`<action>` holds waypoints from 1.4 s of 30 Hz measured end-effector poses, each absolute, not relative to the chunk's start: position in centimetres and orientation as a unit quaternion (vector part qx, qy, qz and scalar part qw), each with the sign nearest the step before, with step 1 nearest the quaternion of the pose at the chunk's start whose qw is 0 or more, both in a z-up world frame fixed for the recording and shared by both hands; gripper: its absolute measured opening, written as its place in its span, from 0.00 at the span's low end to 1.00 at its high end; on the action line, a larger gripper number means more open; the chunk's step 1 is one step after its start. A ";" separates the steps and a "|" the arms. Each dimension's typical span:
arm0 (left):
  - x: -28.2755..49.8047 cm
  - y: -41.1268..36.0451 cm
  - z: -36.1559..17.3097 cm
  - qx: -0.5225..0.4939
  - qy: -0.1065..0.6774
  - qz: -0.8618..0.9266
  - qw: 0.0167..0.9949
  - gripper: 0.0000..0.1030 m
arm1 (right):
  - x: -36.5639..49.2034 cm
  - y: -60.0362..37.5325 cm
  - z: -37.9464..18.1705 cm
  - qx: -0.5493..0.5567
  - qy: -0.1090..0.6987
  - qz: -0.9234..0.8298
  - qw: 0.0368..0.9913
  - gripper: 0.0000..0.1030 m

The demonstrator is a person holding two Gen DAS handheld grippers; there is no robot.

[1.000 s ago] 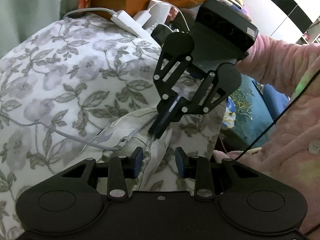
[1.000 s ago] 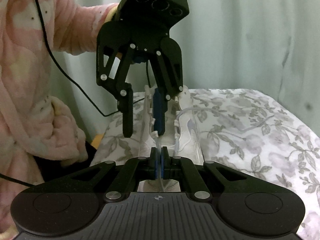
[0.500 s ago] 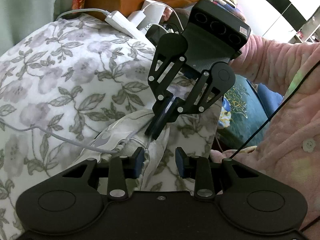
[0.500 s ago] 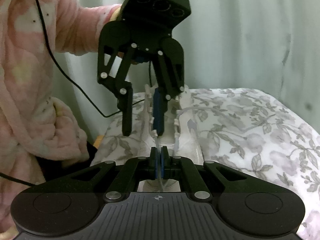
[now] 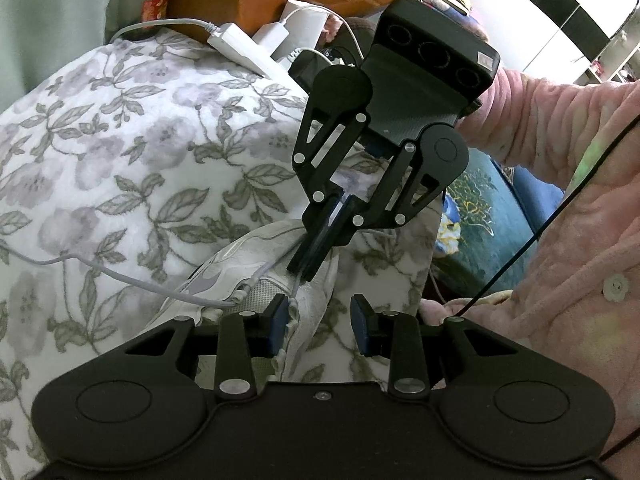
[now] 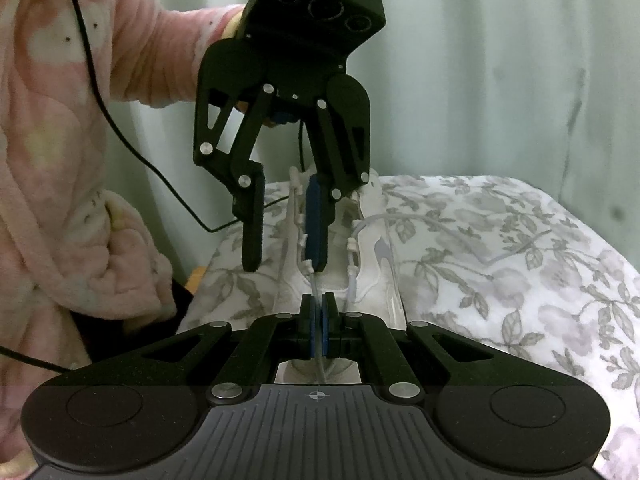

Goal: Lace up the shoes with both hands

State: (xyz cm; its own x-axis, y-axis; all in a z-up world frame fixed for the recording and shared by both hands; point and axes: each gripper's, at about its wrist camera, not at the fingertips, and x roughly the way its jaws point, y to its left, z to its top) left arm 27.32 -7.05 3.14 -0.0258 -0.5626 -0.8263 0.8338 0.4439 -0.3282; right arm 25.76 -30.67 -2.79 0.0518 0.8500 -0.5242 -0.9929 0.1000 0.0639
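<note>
Currently: white low-top sneaker (image 6: 340, 240) lying on grey-leaf floral bedspread (image 5: 120, 140), centre of both views. Right hand-held gripper (image 6: 319, 326) pressed closed on thin translucent-white shoelace (image 6: 316, 284), low centre of right view, lace running up to eyelet row. Left hand-held gripper (image 5: 318, 318) spread apart, holding nothing, straddling the sneaker's edge at lower centre of left view.

Risks, as judgement:
- Lace slipping out of the closed pads if pulled hard; thin and smooth-looking.
- Lace end pulled back through the eyelet if tension goes the wrong way.
- Sneaker tipping or sliding on the soft bedding, nothing pinning it.
- The two tools colliding, working very close together over the tongue.
- Snagging the white charging cable (image 5: 120, 276) lying across the bedspread just beside the sneaker, left of frame.

Surface: bed, soft, uneven. Room: pale green curtain (image 6: 480, 80) behind; white power strip (image 5: 240, 44) and orange-brown bag upper centre of left view; pink fleece sleeve (image 5: 560, 120) at right.
</note>
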 end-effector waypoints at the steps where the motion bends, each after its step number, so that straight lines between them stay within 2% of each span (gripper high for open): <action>1: 27.3 -7.0 3.1 0.134 0.503 -0.510 0.685 0.31 | 25.8 -30.6 -2.8 -0.161 0.223 0.652 0.707 0.02; 25: 28.4 -5.7 3.2 0.128 0.495 -0.542 0.667 0.34 | 27.7 -30.9 -3.4 -0.134 0.206 0.696 0.675 0.02; 34: 27.9 -5.5 4.3 0.141 0.510 -0.493 0.691 0.38 | 28.0 -30.4 -4.1 -0.113 0.194 0.709 0.669 0.02; 42: 27.5 -4.4 4.5 0.119 0.512 -0.443 0.726 0.37 | 27.7 -30.4 -4.1 -0.109 0.205 0.711 0.664 0.02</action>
State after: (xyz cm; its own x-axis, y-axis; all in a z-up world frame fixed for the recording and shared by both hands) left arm 27.47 -4.35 4.55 0.0834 -0.5216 -0.8491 0.7645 0.5801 -0.2812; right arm 27.74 -30.43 -4.15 -0.0953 0.8989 -0.4276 -0.9886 -0.0351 0.1465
